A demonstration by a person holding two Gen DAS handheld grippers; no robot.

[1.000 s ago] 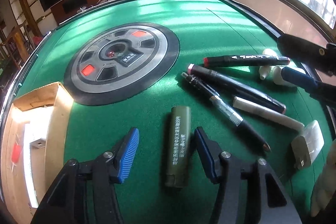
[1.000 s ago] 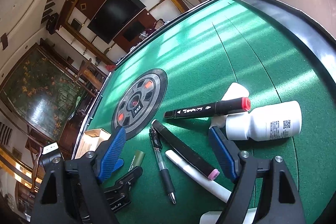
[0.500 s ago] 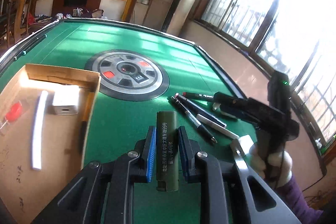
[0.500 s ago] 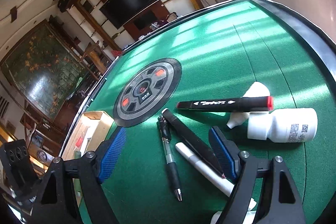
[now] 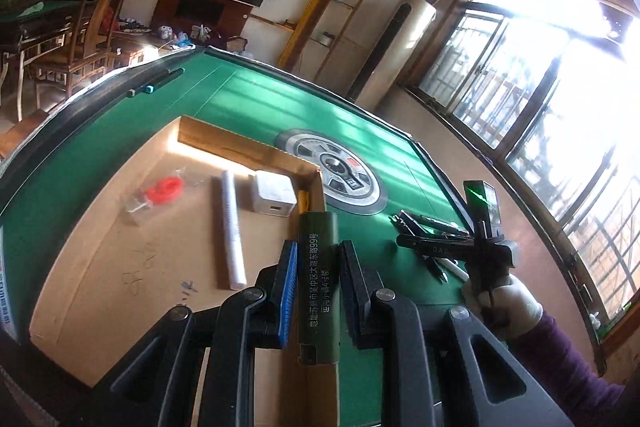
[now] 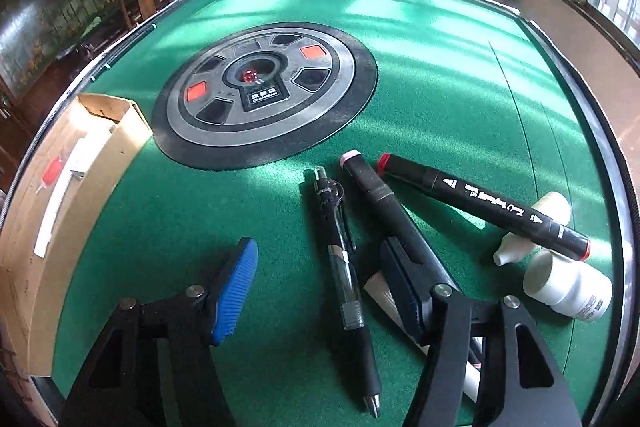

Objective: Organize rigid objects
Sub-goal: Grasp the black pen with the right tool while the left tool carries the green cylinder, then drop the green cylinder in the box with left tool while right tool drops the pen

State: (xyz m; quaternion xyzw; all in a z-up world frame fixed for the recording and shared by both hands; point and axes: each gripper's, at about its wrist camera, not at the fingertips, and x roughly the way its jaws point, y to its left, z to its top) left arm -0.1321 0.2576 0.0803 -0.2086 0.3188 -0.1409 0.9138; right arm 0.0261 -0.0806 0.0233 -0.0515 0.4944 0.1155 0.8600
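Your left gripper (image 5: pixel 318 291) clamps the olive-green cylindrical tube (image 5: pixel 319 283) over the shallow cardboard box (image 5: pixel 120 267) at lower left, unreleased, while your right gripper (image 6: pixel 316 291), jaws just narrowing but apart, straddles the clear-barrelled black pen (image 6: pixel 344 267) with other pens and bottles left.

White pen (image 6: pixel 380 291) largely hidden behind the right claw's (image 6: pixel 320 291) finger.

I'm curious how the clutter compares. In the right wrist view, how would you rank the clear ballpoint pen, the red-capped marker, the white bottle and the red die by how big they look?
1. red-capped marker and clear ballpoint pen: alike in length; the pen lies nearer the camera, so unranked.
2. white bottle.
3. red die, a speck in the table's centre dial.
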